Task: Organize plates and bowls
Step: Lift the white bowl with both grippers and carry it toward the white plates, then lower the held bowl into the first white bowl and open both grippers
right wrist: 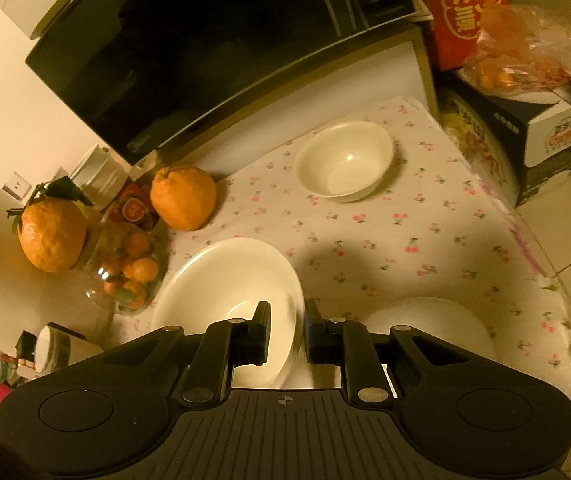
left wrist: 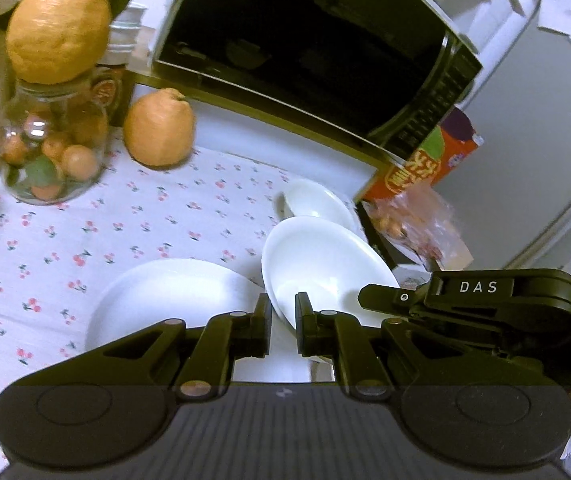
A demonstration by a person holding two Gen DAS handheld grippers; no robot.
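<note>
In the left wrist view my left gripper [left wrist: 284,322] is shut on the rim of a white deep plate [left wrist: 325,264], held tilted above the cherry-print cloth. The right gripper's black finger [left wrist: 389,298] reaches the same plate's right edge. A flat white plate [left wrist: 165,300] lies below left, and a white bowl [left wrist: 317,200] sits behind. In the right wrist view my right gripper [right wrist: 287,330] is shut on the rim of a white deep plate [right wrist: 229,280]. A white bowl [right wrist: 345,160] sits farther back and a flat white plate [right wrist: 437,324] lies at the right.
A black microwave [left wrist: 305,48] stands at the back. A glass jar of small oranges [left wrist: 49,152] with a large citrus [left wrist: 59,24] on top is at the left, another citrus [left wrist: 159,128] beside it. A red box [left wrist: 425,160] and a bag of oranges [left wrist: 417,224] are at the right.
</note>
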